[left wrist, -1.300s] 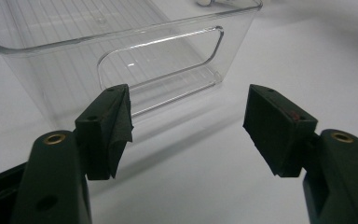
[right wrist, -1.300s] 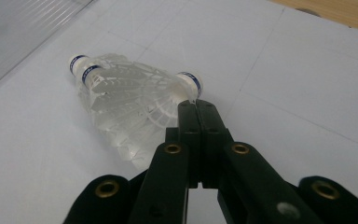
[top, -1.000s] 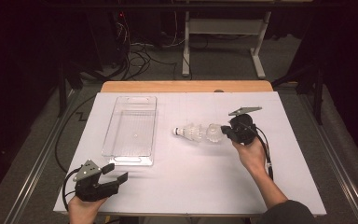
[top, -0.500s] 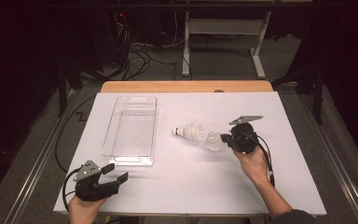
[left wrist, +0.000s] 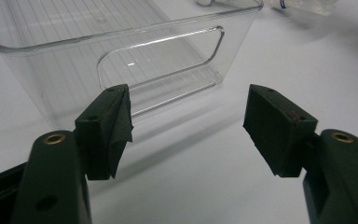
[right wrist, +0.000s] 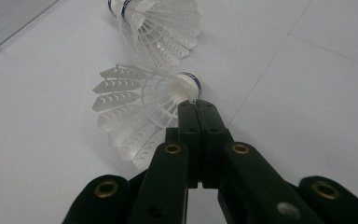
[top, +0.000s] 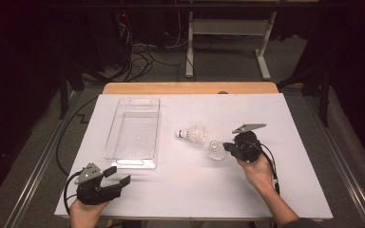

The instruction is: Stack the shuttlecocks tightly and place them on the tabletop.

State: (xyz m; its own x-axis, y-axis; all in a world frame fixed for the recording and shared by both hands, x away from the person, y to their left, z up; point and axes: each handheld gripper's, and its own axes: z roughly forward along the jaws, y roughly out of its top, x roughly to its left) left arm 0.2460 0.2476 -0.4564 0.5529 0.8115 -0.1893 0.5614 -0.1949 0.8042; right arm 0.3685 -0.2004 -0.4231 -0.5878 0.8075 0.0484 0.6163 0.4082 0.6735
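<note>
The right hand-held gripper (right wrist: 196, 105) is pinching the feather skirt of the nearer shuttlecock (top: 215, 151), closed on it at mid-worktop (top: 180, 190). Next, probably carrying it toward ten o'clock into the clear tray (top: 133, 161). The left hand-held gripper (left wrist: 186, 126) is idling open at seven o'clock.

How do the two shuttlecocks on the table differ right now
The nearer shuttlecock is pinched at the edge of its skirt by the shut right gripper, while the farther shuttlecock lies free on the white table. In the high view the farther one lies on its side, cork towards the clear bin; the nearer one has its cork uppermost. Both are white, with a blue band at the cork.
</note>
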